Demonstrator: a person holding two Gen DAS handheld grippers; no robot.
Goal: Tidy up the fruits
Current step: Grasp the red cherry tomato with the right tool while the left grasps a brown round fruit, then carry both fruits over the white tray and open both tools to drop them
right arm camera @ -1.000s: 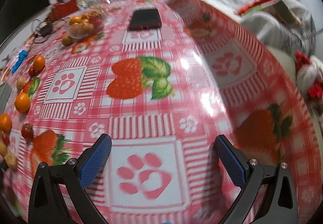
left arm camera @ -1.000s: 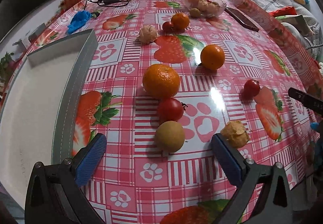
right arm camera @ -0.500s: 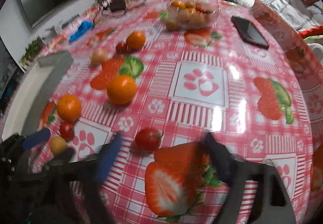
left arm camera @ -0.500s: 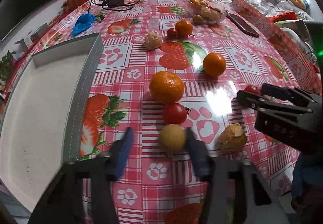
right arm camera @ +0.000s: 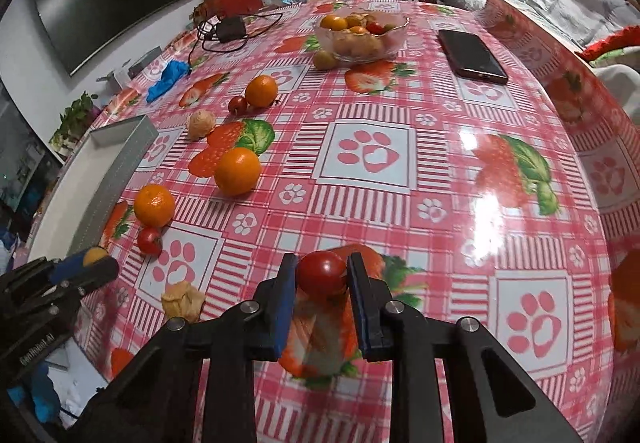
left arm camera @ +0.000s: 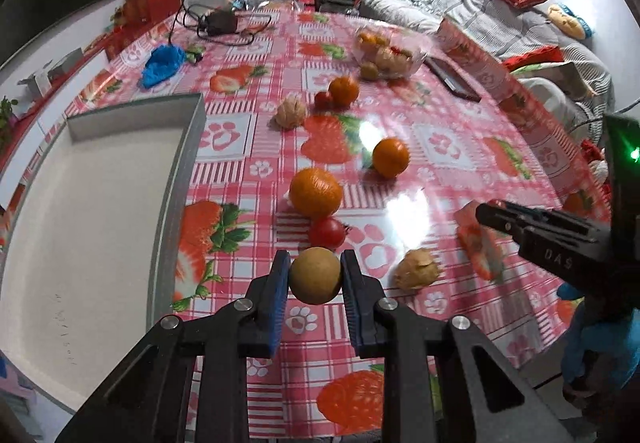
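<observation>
The left gripper [left arm camera: 315,275] is clamped on a round tan fruit [left arm camera: 315,275], its blue pads [left arm camera: 279,283] pressing the fruit from both sides; the jaws have just closed in onto it. The right gripper [right arm camera: 322,275] likewise pinches a small red tomato [right arm camera: 322,272] between its pads, its jaws having just closed as well.

Taking the grey tray [left arm camera: 176,179] as the landmark: the tan fruit hangs just to the right of the tray's near end. Immediately beyond it a second tomato [left arm camera: 327,233] lies touching a large orange [left arm camera: 316,193], both a little right of the tray's long wall. A papery husked fruit [left arm camera: 416,269] lies on the pink strawberry tablecloth [left arm camera: 440,147], farther right of the tray than the tan fruit. A smaller orange [left arm camera: 391,157] sits farther right of the tray. Off the tray's far right corner lie another husked fruit [left arm camera: 291,114], a third tomato [left arm camera: 322,99] and an orange [left arm camera: 344,90] touching it. Well beyond the tray stands a clear bowl [right arm camera: 394,37] of mixed fruit, with a dark phone [right arm camera: 472,53] beside it.
</observation>
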